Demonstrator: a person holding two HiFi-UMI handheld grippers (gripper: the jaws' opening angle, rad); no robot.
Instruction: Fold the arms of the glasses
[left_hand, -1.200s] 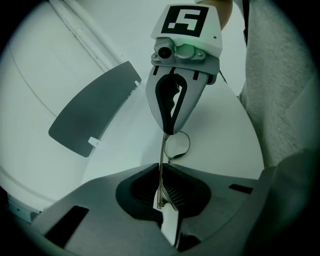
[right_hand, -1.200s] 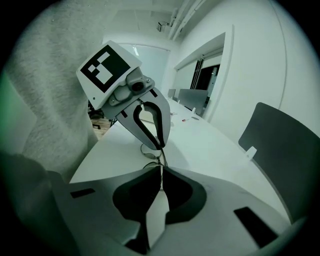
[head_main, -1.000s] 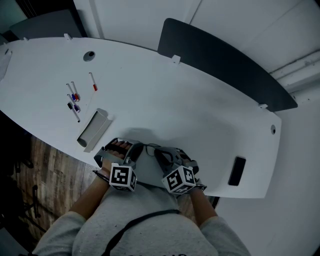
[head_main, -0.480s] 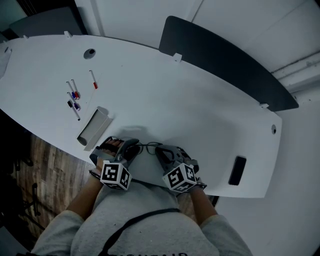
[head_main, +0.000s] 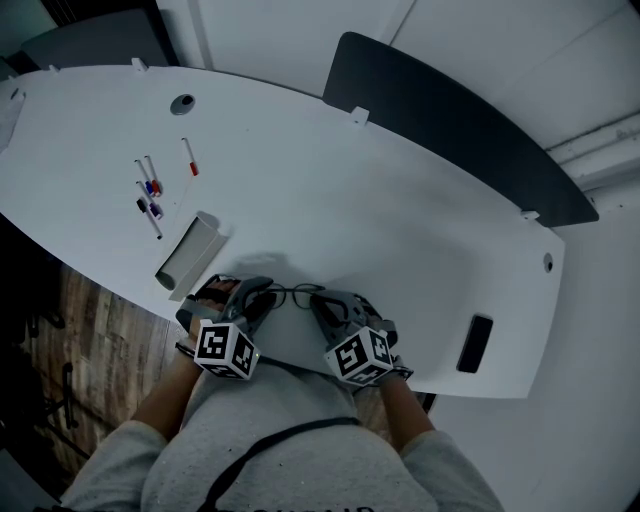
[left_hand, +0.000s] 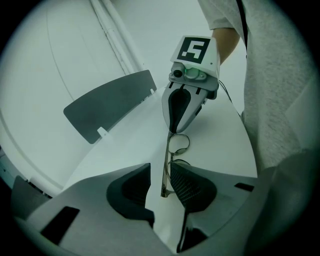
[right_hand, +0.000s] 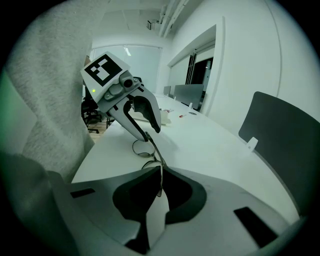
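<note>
At the table's (head_main: 350, 200) near edge the right gripper (right_hand: 160, 175) is pinching the glasses (head_main: 295, 293) while the left gripper's (left_hand: 160, 172) jaws have just been opening around 1 seemingly folded arm (left_hand: 166, 170), the other's state unclear.

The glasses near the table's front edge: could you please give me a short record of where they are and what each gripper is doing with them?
glasses: at the near edge of the white table, between the two grippers
left gripper: open; its fingers have just been opening, one glasses arm between them, unclamped
right gripper: shut on the glasses' other end
</note>
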